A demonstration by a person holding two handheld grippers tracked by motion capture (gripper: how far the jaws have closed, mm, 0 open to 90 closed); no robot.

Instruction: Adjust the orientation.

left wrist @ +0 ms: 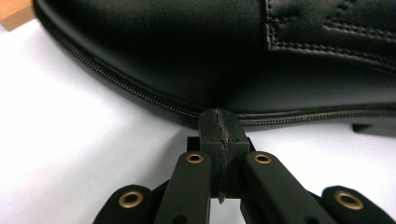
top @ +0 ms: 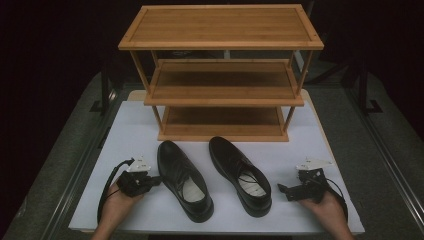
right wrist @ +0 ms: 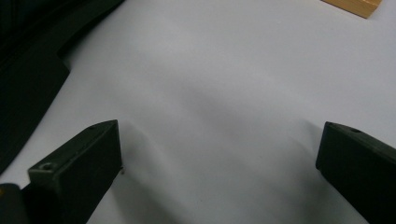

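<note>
Two black shoes (top: 185, 180) sit on the white table (top: 300, 150) just in front of the wooden rack (top: 222, 75), none shelved yet; left gripper (top: 156, 179) closed empty, tips at left shoe's side, right gripper (top: 281, 190) spread, holding nothing.

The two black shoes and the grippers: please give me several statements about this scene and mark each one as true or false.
1. The left gripper has its jaws shut. True.
2. The right gripper is shut on a shoe. False: it is open, over the bare white table.
3. Both black shoes, the left shoe and the right shoe, lie on the table. True.
4. One shoe stands on the wooden rack. False: its shelves are empty.
</note>
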